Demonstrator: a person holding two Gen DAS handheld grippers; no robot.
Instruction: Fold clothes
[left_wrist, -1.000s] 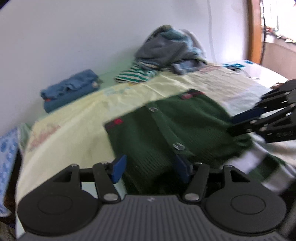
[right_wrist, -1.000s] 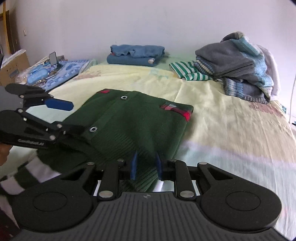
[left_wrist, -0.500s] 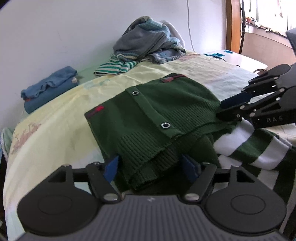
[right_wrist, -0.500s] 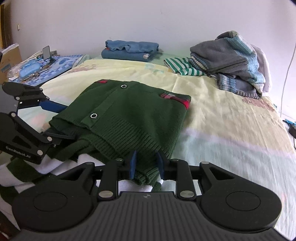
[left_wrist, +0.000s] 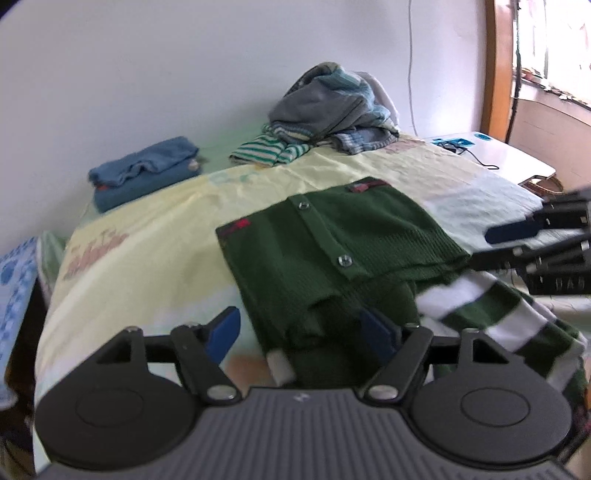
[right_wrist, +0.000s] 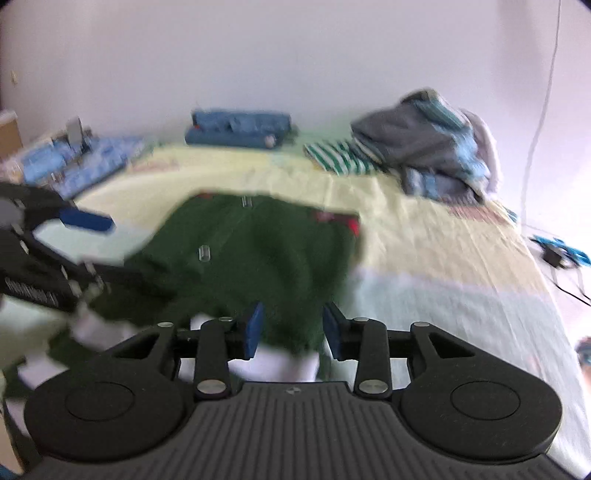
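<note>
Pale yellow bedsheet (left_wrist: 155, 266) is covering the whole surface, with a plain white wall (left_wrist: 184, 74) sitting behind it. Lying in the middle of the sheet is the green cardigan (left_wrist: 332, 236), folded over with its button placket facing up and red patches showing at the far corners. Its green-and-white striped sleeve (left_wrist: 498, 317) is spilling out at about 4 o'clock from the body in the left wrist view.

The left gripper (left_wrist: 301, 328) is hovering over the cardigan's near hem with its blue pads spread wide, one out over bare sheet and one over the knit, neither squeezing anything. The right gripper (right_wrist: 291, 330) is sitting at the hem's other end; its jaws have just been opening, and the green fabric is lying between the pads without being pinched as far as I can see, though that view is really blurry.

Further out, a folded blue garment (left_wrist: 144, 177) is resting near the wall at around 10 o'clock from the cardigan, and a messy pile of grey and striped clothes (left_wrist: 332, 114) is heaped at 12 o'clock. A white side table (left_wrist: 517, 162) is standing at 2 o'clock.
</note>
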